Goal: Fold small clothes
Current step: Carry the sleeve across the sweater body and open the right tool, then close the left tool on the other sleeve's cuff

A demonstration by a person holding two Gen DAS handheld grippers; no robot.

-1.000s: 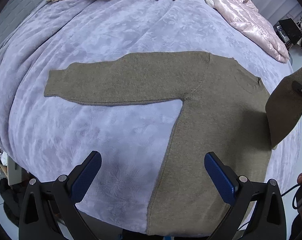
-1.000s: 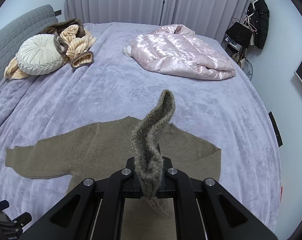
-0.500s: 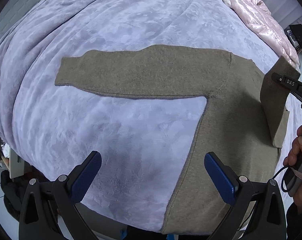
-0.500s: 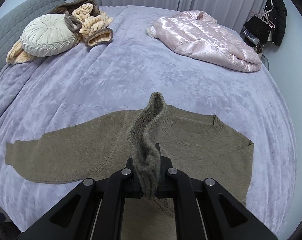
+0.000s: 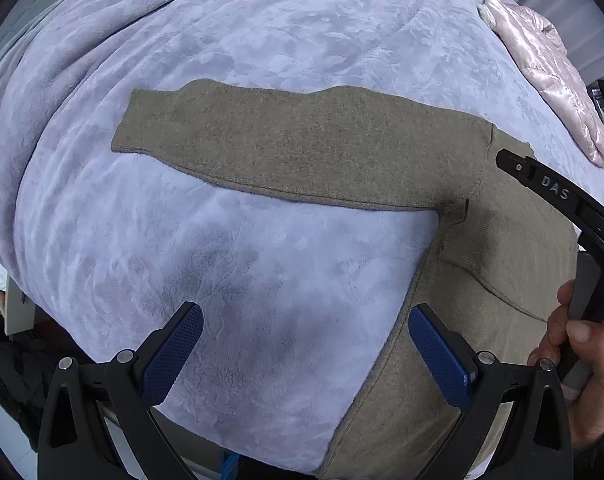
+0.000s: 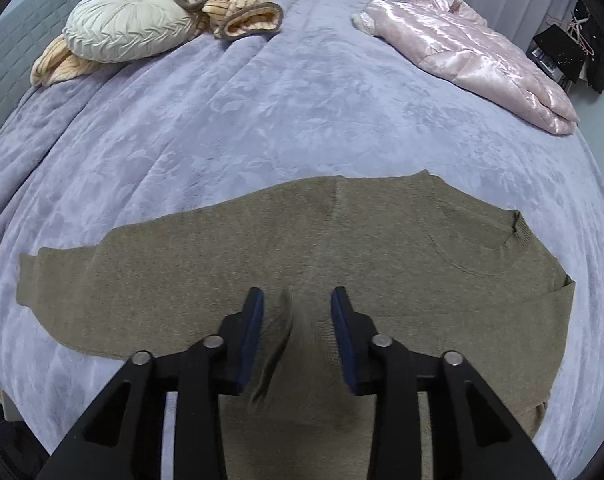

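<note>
An olive-brown knit sweater (image 6: 342, 248) lies flat on the lavender bedspread (image 6: 262, 120). Its left sleeve (image 5: 294, 148) stretches out to the left. Its right sleeve is folded across the body, and the cuff (image 5: 466, 248) lies near the left armpit. My right gripper (image 6: 297, 320) is open just above the sweater's body, with the dropped sleeve blurred between its blue pads. My left gripper (image 5: 306, 344) is open and empty, low over the bedspread beside the sweater's left side edge. The right gripper's black body (image 5: 562, 196) shows at the right of the left wrist view.
A shiny pink padded jacket (image 6: 470, 52) lies at the far right of the bed. A round cream cushion (image 6: 130, 24) and a beige-brown striped garment (image 6: 242, 12) lie at the far left. Dark clothes (image 6: 582, 48) hang beyond the bed on the right.
My right gripper carried the right sleeve leftward across the body, lowered, then opened and let it go. The left gripper shifted slightly left and stayed open.
</note>
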